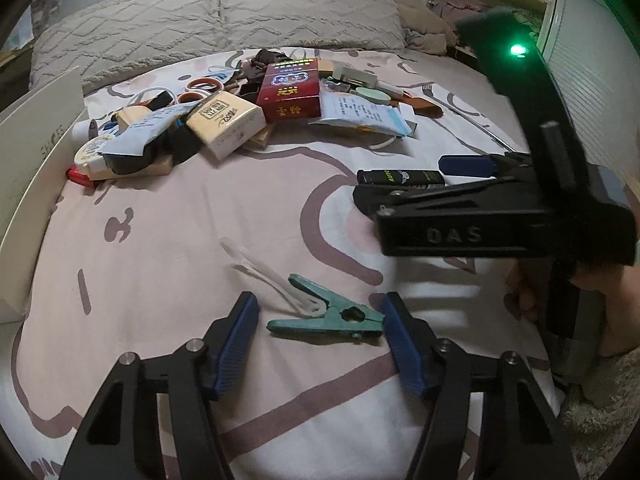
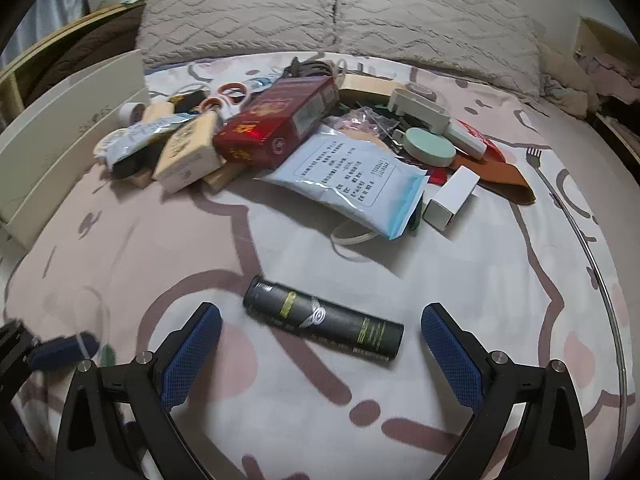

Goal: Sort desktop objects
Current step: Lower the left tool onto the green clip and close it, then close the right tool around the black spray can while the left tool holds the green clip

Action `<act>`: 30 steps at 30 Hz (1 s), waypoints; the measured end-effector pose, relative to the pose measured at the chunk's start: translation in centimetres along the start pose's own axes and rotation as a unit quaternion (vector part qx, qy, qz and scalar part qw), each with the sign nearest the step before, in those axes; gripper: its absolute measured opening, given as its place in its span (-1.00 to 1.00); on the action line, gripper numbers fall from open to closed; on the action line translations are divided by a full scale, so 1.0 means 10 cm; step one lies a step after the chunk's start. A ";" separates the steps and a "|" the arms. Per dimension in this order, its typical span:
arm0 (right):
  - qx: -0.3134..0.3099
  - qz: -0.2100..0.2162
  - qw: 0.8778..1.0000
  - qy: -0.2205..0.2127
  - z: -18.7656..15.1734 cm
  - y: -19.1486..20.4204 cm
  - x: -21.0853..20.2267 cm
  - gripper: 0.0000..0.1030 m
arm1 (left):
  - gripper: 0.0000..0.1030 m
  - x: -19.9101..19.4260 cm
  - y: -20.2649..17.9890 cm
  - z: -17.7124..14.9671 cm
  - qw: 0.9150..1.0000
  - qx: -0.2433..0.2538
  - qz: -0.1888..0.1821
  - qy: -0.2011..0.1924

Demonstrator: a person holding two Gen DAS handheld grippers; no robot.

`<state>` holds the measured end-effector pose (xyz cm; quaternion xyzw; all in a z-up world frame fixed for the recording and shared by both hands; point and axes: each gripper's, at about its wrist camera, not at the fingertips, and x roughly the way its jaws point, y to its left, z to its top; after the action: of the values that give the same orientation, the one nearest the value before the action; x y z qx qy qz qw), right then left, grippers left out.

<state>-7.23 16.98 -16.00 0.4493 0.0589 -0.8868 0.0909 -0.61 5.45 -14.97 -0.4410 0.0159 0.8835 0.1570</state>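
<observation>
I have 2 items pulled out near the bed's [image 2: 500, 280] front edge: green clip [image 1: 326, 316] between my left gripper's [image 1: 320, 344] spread fingers, black can [image 2: 322, 322] between the right gripper's [image 2: 320, 352] spread fingers; neither gripped. The pile [image 2: 280, 136] stays unsorted.

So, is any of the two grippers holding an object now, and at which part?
Nothing is held. The left gripper stands open around the green clip; the right gripper stands open around the black tube.

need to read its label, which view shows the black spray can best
The right wrist view: the black spray can lies whole and near between the open right gripper fingers. The left wrist view shows it farther off, partly hidden behind the right gripper's body.
</observation>
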 end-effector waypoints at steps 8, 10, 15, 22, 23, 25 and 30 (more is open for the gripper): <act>0.045 -0.010 0.999 0.002 -0.02 -0.19 0.05 0.95 | 0.06 -0.04 -0.03 -0.04 1.000 0.019 0.011 -0.008; 0.050 -0.007 0.999 0.005 -0.05 -0.24 0.03 0.95 | 0.06 -0.04 -0.02 -0.03 1.000 0.020 0.010 -0.008; 0.047 -0.011 0.999 0.011 -0.10 -0.33 -0.03 0.95 | 0.06 -0.04 -0.03 -0.04 0.999 0.028 0.013 -0.009; 0.042 -0.013 0.999 0.019 -0.13 -0.38 0.02 1.00 | 0.09 0.02 0.00 -0.06 1.000 0.020 0.007 -0.007; 0.040 -0.013 0.999 0.018 -0.14 -0.37 0.03 1.00 | 0.09 0.03 0.01 -0.07 1.000 0.018 0.005 -0.007; 0.042 -0.008 0.999 0.020 -0.16 -0.39 0.05 1.00 | 0.09 0.03 0.02 -0.07 1.000 0.014 0.002 -0.009; 0.044 -0.007 0.999 0.007 -0.19 -0.38 0.03 1.00 | 0.10 0.03 0.02 -0.09 1.000 0.010 0.002 -0.013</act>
<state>-6.76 21.03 -17.25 0.4588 0.0237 -0.8859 0.0643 -0.16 5.21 -15.82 -0.4279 0.0237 0.8893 0.1594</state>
